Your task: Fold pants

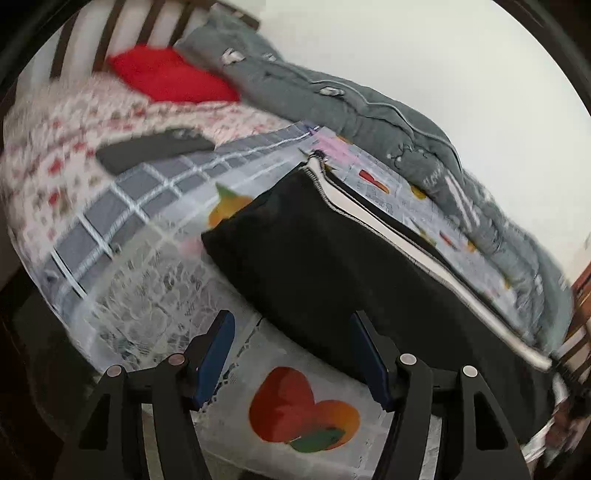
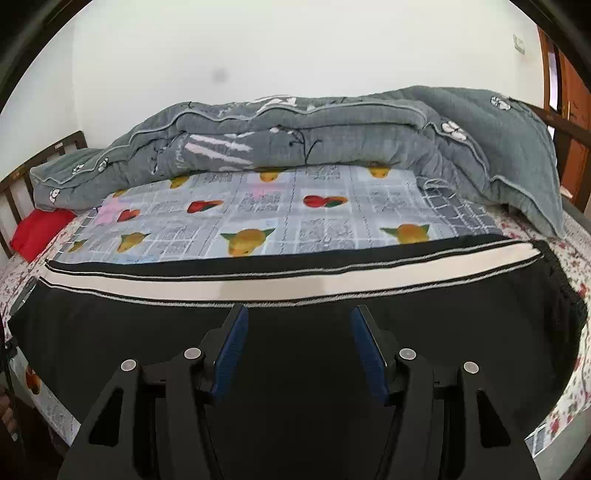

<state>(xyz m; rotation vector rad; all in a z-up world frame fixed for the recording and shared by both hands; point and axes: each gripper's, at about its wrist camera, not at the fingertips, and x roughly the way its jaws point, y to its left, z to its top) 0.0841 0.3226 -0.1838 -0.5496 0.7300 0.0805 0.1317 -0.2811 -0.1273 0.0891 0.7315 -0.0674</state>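
Note:
Black pants [image 2: 295, 369] with a white side stripe [image 2: 258, 286] lie flat along the front of the bed, legs stacked. In the left wrist view the pants [image 1: 325, 258] run from the middle to the lower right, one end nearest the camera. My left gripper [image 1: 291, 325] is open and empty, above the bed sheet by that end of the pants. My right gripper [image 2: 297, 317] is open and empty, hovering over the middle of the pants.
A fruit-patterned sheet [image 2: 280, 210] covers the bed. A rolled grey quilt [image 2: 295, 133] lies along the wall. A red pillow [image 1: 170, 74] and a dark flat object [image 1: 147, 149] are near the wooden headboard [image 1: 147, 22]. A floral sheet [image 2: 576, 380] lines the bed edge.

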